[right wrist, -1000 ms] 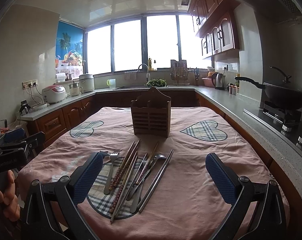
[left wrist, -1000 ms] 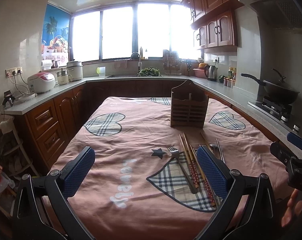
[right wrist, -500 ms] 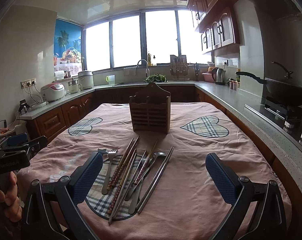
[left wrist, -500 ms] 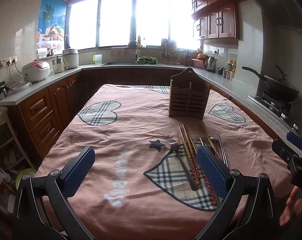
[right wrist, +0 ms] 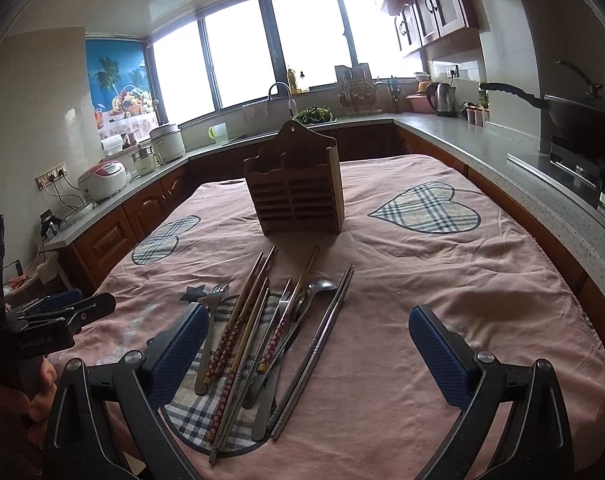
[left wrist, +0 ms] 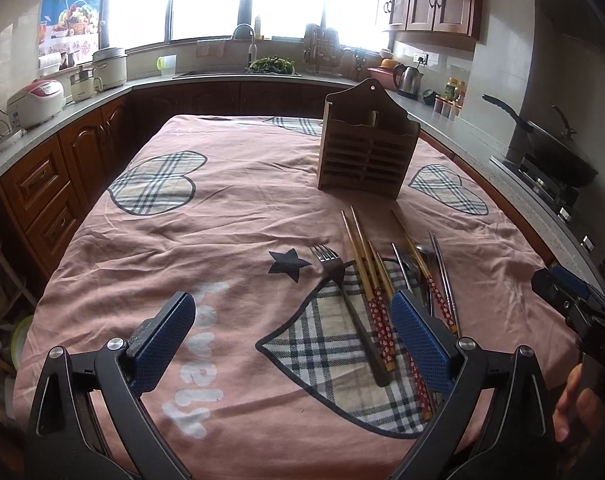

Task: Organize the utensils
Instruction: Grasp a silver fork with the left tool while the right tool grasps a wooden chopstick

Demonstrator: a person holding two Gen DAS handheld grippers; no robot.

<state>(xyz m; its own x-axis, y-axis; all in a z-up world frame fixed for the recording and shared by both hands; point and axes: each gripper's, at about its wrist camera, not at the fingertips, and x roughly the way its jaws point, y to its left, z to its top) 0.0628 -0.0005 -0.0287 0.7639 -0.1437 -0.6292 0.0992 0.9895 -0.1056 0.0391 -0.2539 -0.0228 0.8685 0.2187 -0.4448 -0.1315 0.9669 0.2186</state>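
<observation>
Left wrist view: left gripper [left wrist: 292, 338] wide open, holding nothing, above pink tablecloth [left wrist: 222, 220]. Fork [left wrist: 344, 300] and flowered chopsticks [left wrist: 372, 292] lie near its right finger. Wooden utensil holder [left wrist: 366, 148] stands upright, farther back. Right wrist view: right gripper [right wrist: 308, 344] wide open, empty, over utensil pile; spoon [right wrist: 312, 300] and metal chopsticks [right wrist: 326, 332] lie between fingers.
</observation>
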